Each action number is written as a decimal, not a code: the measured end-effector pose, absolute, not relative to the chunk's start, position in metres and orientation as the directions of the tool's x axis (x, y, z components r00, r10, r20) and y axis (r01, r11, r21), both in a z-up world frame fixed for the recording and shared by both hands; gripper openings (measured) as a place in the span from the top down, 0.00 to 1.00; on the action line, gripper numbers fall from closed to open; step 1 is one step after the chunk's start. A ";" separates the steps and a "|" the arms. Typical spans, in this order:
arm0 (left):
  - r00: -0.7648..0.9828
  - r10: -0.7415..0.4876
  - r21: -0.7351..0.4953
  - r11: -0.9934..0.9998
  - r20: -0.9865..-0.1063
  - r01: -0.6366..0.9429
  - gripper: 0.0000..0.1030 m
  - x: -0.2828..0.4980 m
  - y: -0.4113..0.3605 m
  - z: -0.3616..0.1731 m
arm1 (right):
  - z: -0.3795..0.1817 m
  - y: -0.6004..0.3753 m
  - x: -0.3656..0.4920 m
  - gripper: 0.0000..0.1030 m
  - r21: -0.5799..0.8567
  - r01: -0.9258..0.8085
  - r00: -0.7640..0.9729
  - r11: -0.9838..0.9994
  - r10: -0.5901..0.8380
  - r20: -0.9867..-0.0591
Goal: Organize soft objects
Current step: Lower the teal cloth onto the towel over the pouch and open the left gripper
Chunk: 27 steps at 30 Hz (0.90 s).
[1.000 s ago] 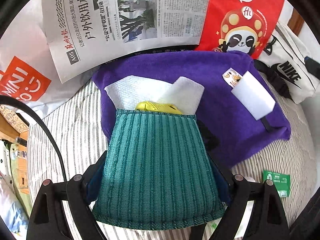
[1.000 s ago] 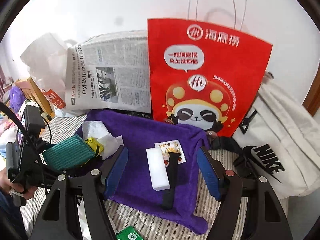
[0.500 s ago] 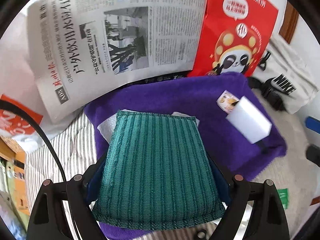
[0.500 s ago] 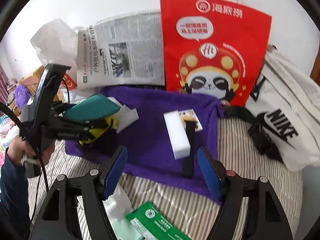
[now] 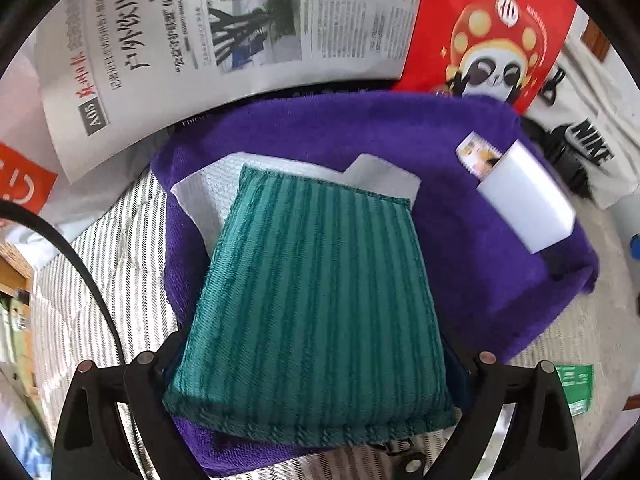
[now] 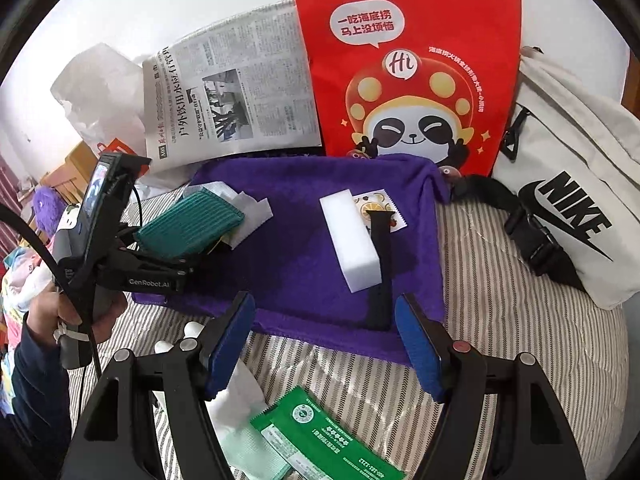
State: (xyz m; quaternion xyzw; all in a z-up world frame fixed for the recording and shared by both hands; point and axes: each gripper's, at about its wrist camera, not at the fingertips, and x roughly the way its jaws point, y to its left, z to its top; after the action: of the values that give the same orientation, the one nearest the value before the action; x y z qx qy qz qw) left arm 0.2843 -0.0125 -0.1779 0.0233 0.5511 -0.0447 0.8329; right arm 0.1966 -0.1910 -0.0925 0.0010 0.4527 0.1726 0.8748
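Your left gripper (image 6: 188, 258) grips the green sponge (image 5: 316, 304) above the purple towel (image 6: 304, 256) | your right gripper (image 6: 326, 344) gapes wide, holding nothing

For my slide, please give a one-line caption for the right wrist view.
Left tool holds a green cloth over the purple towel; right tool open, empty.

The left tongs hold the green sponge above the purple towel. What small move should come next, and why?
Probably lower the green sponge onto the bare purple towel beside the white sponge, then open. The left tongs hold it lifted over the paper tissue.
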 end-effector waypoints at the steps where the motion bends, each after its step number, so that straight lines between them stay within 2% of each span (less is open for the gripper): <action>1: 0.396 -0.062 -0.024 0.995 -0.916 0.098 0.06 0.283 -0.011 -0.177 | -0.094 -0.190 0.197 0.30 0.159 -0.303 0.527 0.940 0.304 -0.793; 11: 0.408 -0.112 -0.068 0.990 -0.906 0.122 0.06 0.258 0.004 -0.159 | -0.103 -0.186 0.196 0.30 0.164 -0.304 0.504 0.939 0.304 -0.809; 21: 0.403 -0.068 -0.013 0.990 -0.912 0.139 0.06 0.230 -0.005 -0.157 | -0.110 -0.183 0.182 0.30 0.153 -0.313 0.491 0.937 0.298 -0.819; 24: 0.417 -0.057 -0.007 0.993 -0.907 0.120 0.08 0.218 0.001 -0.153 | -0.114 -0.187 0.175 0.30 0.156 -0.305 0.488 0.939 0.295 -0.822; 27: 0.426 -0.064 -0.021 0.994 -0.903 0.105 0.16 0.201 0.008 -0.151 | -0.119 -0.193 0.167 0.30 0.155 -0.290 0.481 0.945 0.283 -0.830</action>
State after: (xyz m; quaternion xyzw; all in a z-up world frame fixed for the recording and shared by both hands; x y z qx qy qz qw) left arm 0.2009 0.0084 -0.1513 0.0194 0.5335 -0.0501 0.8441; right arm 0.1674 -0.1929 -0.1186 -0.0032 0.4815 0.1665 0.8605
